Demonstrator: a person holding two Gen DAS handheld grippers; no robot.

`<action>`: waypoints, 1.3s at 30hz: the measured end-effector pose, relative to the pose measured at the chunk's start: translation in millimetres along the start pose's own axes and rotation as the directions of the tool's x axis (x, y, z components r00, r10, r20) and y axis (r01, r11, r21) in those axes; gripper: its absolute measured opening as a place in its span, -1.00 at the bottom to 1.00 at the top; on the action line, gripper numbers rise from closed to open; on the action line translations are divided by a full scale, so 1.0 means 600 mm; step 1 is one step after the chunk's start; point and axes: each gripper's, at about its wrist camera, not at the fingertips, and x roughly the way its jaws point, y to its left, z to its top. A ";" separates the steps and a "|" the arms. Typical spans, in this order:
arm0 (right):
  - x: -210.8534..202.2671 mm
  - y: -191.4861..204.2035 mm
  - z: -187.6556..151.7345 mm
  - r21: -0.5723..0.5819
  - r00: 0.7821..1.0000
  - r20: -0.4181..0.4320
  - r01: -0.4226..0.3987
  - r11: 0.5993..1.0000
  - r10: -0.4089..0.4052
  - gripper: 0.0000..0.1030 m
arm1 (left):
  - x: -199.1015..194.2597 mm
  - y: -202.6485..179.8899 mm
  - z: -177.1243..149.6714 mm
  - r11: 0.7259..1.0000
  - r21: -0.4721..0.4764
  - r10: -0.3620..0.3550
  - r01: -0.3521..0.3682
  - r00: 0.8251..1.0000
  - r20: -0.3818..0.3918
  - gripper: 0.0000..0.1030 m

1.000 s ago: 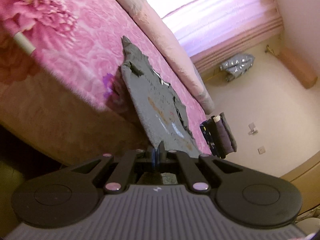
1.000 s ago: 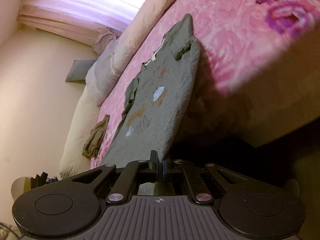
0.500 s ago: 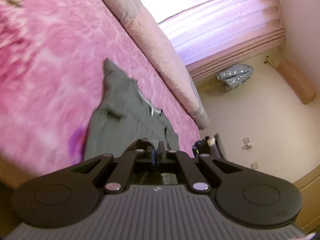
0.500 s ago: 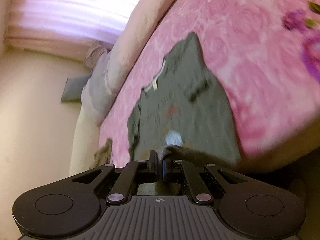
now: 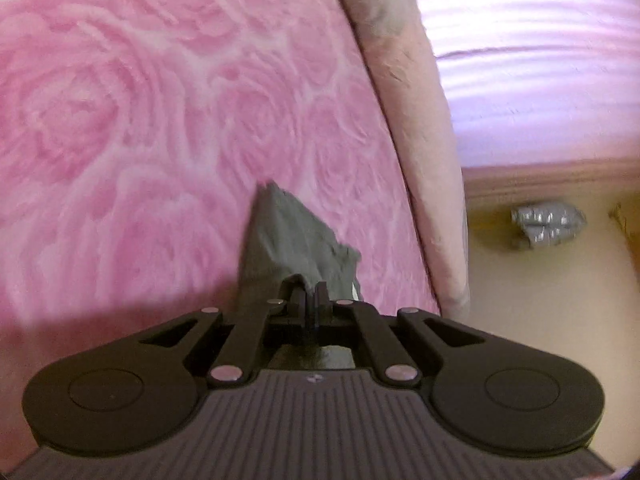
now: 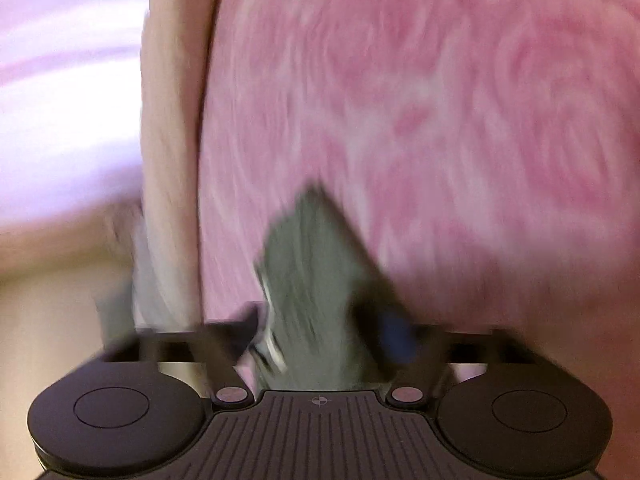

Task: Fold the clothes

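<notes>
A grey shirt [image 5: 296, 236] lies on the pink rose-patterned bedspread [image 5: 140, 120], bunched into a short peak just ahead of my left gripper [image 5: 310, 300]. That gripper is shut, with an edge of the grey fabric pinched between its pads. The right wrist view is blurred by motion. In it the same grey shirt [image 6: 316, 272] sits between the spread fingers of my right gripper [image 6: 320, 332]. Its jaws are opening and the pads stand apart from the cloth. The rest of the shirt is hidden under both grippers.
A long peach bolster [image 5: 420, 152] runs along the far edge of the bed, with pink curtains [image 5: 540, 60] behind it. A silver bundle [image 5: 548, 224] lies on the cream floor past the bed. In the right wrist view the bolster [image 6: 172, 140] stands at the left.
Both grippers have swept forward over the bed, carrying the shirt's near edge toward its far end. The shirt looks much shorter. The right jaws have gone from shut to wide apart.
</notes>
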 end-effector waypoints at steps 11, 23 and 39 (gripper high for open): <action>-0.065 0.053 -0.061 -0.686 0.986 0.162 0.129 0.716 -0.023 0.47 | -0.025 -0.018 -0.021 0.965 0.247 0.092 -0.093 0.996 0.015 -0.61; -0.026 0.020 -0.351 -0.805 0.889 0.441 0.331 -0.491 -0.123 0.26 | -0.063 -0.147 -0.265 -0.140 0.926 0.269 -0.352 0.886 0.377 -0.41; 0.076 -0.042 -0.334 -0.461 0.849 0.509 0.127 -0.878 -0.145 0.02 | 0.048 -0.032 -0.307 -0.834 0.534 0.206 -0.141 0.818 0.538 -0.40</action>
